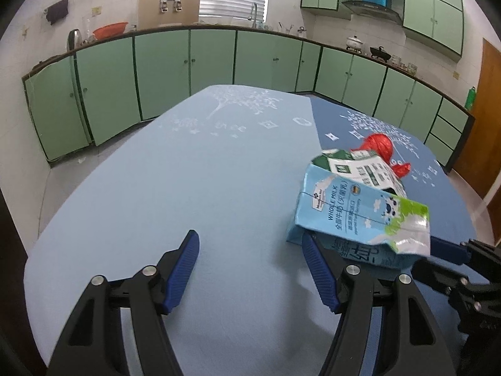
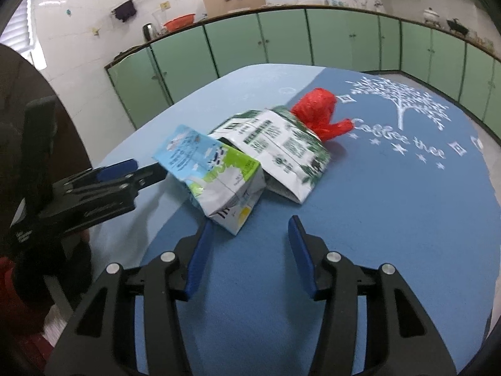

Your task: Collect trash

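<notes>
**Two cartons and a red bag, neither gripper holding yet**

My left gripper (image 1: 250, 269) stands spread with nothing between its pads. Its right finger (image 1: 319, 272) sits at the near-left corner of the blue milk carton (image 1: 350, 213); I cannot tell whether they touch. The carton lies crumpled on the counter (image 1: 156, 188), leaning against the green-and-white carton (image 1: 360, 169), with the red plastic bag (image 1: 379, 147) bunched just behind both.

My right gripper (image 2: 250, 253) is partly spread, pinching nothing. The blue carton's lower corner pokes just ahead of its left finger (image 2: 200, 253), not between the pads. From this wrist view the left gripper comes in from the side, at the carton's far-left edge.

I judge the step in hand is taking the blue carton, nearest piece first.

How I would do it well:
- Slide one gripper forward until a flattened edge lies fully between the pads, then press them together.
- Grip across the thin, crushed side; the broad face looks too wide.
- Lift slowly: the green carton leans on it and may tumble.
- Keep the two grippers from crossing; they crowd the same carton.
</notes>
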